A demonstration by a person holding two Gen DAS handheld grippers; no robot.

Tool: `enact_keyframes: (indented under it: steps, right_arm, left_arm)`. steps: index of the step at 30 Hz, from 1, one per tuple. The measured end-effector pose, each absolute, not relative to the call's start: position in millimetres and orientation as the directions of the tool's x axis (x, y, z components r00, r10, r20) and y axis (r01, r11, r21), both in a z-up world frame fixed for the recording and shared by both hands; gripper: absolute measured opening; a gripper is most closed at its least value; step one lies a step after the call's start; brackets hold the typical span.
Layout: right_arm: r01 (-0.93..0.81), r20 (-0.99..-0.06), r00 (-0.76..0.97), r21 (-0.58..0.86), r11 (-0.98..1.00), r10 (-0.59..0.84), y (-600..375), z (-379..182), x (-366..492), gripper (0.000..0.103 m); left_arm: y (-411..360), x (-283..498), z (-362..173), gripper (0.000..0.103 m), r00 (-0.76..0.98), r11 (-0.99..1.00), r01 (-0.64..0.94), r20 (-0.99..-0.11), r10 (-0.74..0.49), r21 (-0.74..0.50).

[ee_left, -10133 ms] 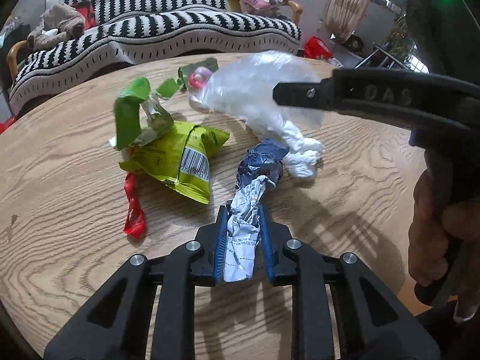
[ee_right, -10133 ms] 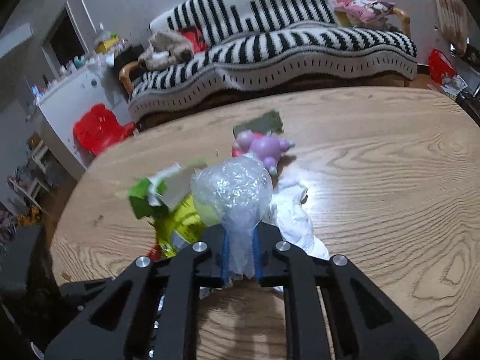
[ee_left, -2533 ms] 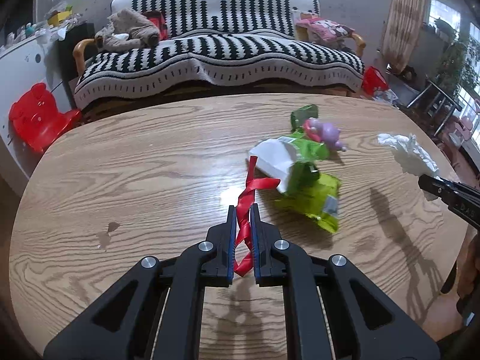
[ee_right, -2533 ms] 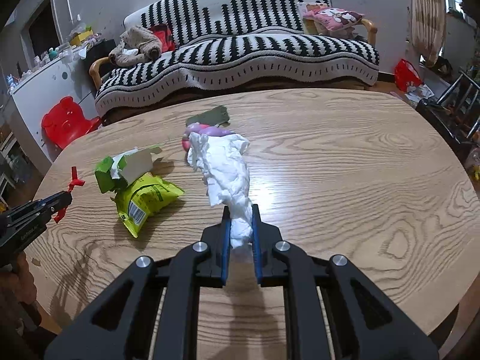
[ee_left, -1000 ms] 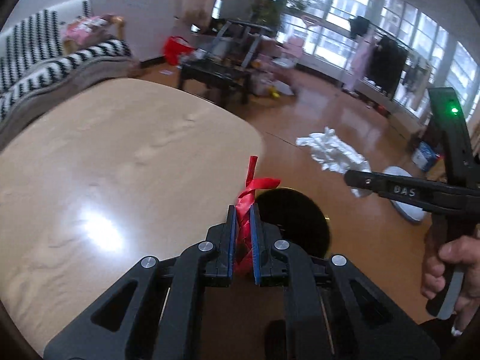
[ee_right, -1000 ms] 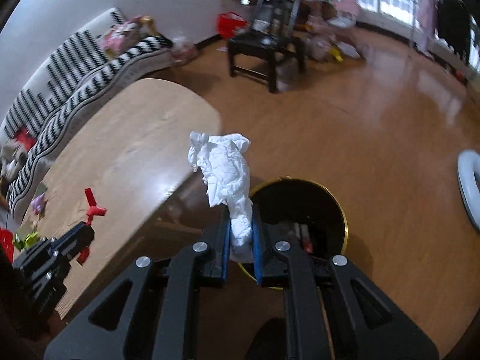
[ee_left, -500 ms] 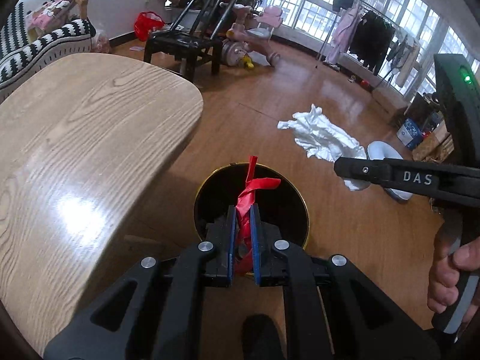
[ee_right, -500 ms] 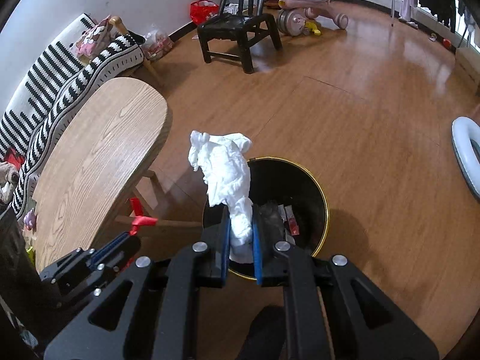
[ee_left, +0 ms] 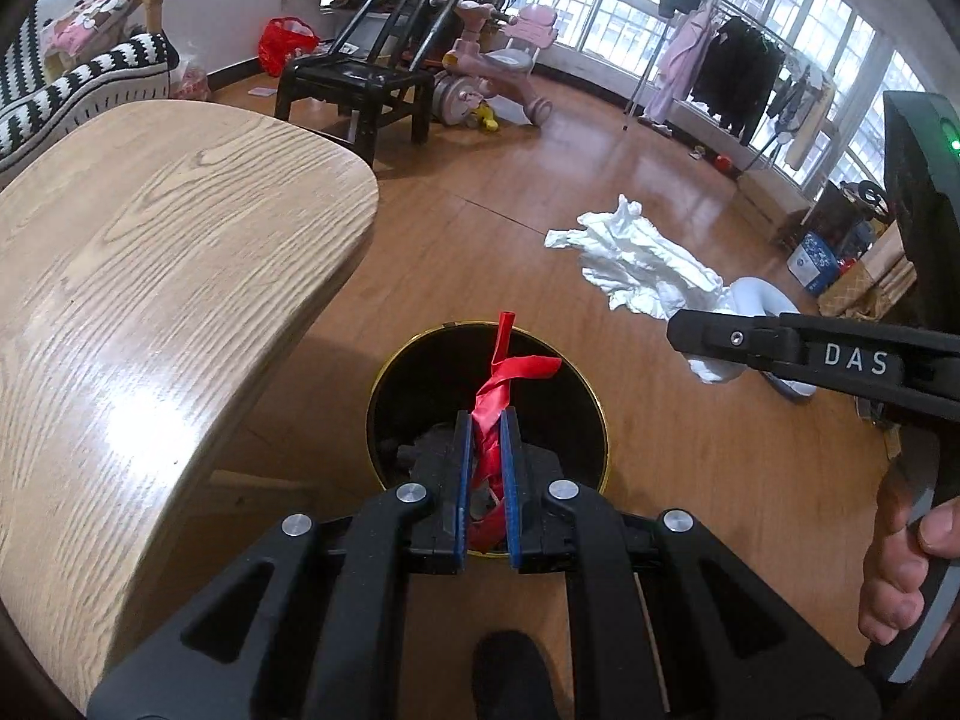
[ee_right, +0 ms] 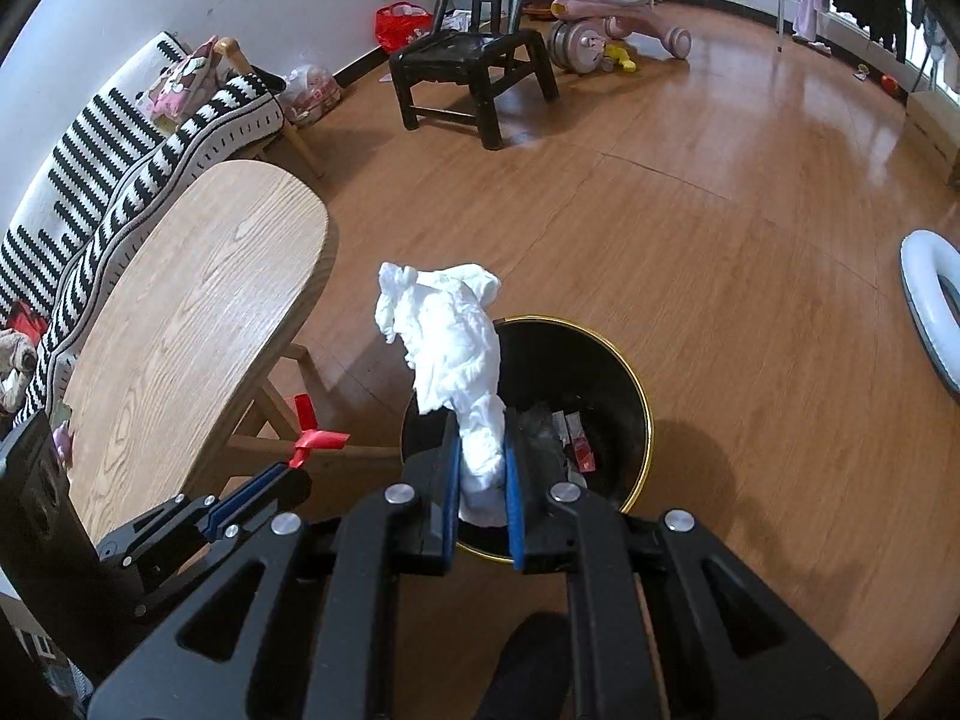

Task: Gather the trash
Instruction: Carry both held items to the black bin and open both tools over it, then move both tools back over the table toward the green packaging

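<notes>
My left gripper (ee_left: 485, 420) is shut on a red ribbon scrap (ee_left: 501, 384) and holds it above the black gold-rimmed trash bin (ee_left: 408, 378) on the floor. My right gripper (ee_right: 483, 420) is shut on a crumpled white tissue (ee_right: 456, 336) and holds it over the same bin (ee_right: 624, 372), which has some trash inside. In the left wrist view the right gripper (ee_left: 678, 324) with the tissue (ee_left: 642, 264) is at the right. In the right wrist view the left gripper (ee_right: 294, 468) with the ribbon (ee_right: 312, 432) is at the lower left.
The wooden oval table (ee_left: 150, 252) stands left of the bin, its legs (ee_right: 270, 408) close to it. A black chair (ee_right: 474, 72), a pink ride-on toy (ee_right: 612, 6) and a striped sofa (ee_right: 120, 144) stand farther back. A white ring (ee_right: 930, 306) lies on the floor at right.
Both grippers have moved closer over the bin, which now sits more under the fingers. Each still holds its piece of trash.
</notes>
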State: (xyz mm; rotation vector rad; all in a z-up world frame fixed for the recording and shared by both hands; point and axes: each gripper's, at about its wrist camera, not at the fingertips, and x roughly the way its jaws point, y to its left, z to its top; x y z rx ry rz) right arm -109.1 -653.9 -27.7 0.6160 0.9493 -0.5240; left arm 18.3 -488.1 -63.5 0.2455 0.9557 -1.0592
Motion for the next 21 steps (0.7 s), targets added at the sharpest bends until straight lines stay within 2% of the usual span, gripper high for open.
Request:
enact_keyframes:
  steps: [9, 10, 11, 12, 13, 14, 16, 21]
  right_arm:
    - [0.670, -0.860, 0.485, 0.251, 0.698, -0.156, -655.2, -26.4, -111.8, 0.014]
    - [0.672, -0.860, 0.485, 0.251, 0.696, -0.159, -655.8, -26.0, -112.8, 0.017]
    - [0.677, -0.858, 0.485, 0.249, 0.692, -0.166, -656.8, -25.3, -114.3, 0.030]
    - [0.682, -0.857, 0.485, 0.247, 0.689, -0.173, -657.6, -24.9, -116.2, 0.041]
    - [0.686, -0.854, 0.488, 0.246, 0.685, -0.182, -658.6, -23.7, -117.8, 0.063]
    - [0.689, -0.845, 0.496, 0.245, 0.682, -0.197, -659.0, -20.8, -120.0, 0.067]
    - [0.687, -0.839, 0.505, 0.249, 0.682, -0.203, -658.5, -17.7, -121.2, 0.067]
    - [0.683, -0.837, 0.508, 0.248, 0.687, -0.203, -656.2, -17.3, -121.3, 0.067]
  left_arm:
    - [-500.8, 18.1, -72.4, 0.008, 0.110, 0.478, 0.834, -0.765, -0.635, -0.276]
    - [-502.9, 17.3, -73.6, 0.009, 0.111, 0.478, 0.835, -0.768, -0.631, -0.272]
    - [-503.9, 19.0, -74.6, 0.011, 0.114, 0.480, 0.836, -0.772, -0.625, -0.266]
    - [-504.6, 18.3, -75.4, 0.014, 0.115, 0.480, 0.837, -0.774, -0.622, -0.262]
    - [-505.5, 17.9, -76.0, 0.028, 0.114, 0.478, 0.838, -0.774, -0.622, -0.261]
    - [-505.9, 17.3, -75.8, 0.050, 0.118, 0.479, 0.839, -0.774, -0.623, -0.258]
    - [-503.7, 16.0, -72.2, 0.066, 0.147, 0.486, 0.840, -0.760, -0.634, -0.243]
    - [-499.3, 18.6, -69.9, 0.069, 0.150, 0.494, 0.831, -0.753, -0.641, -0.255]
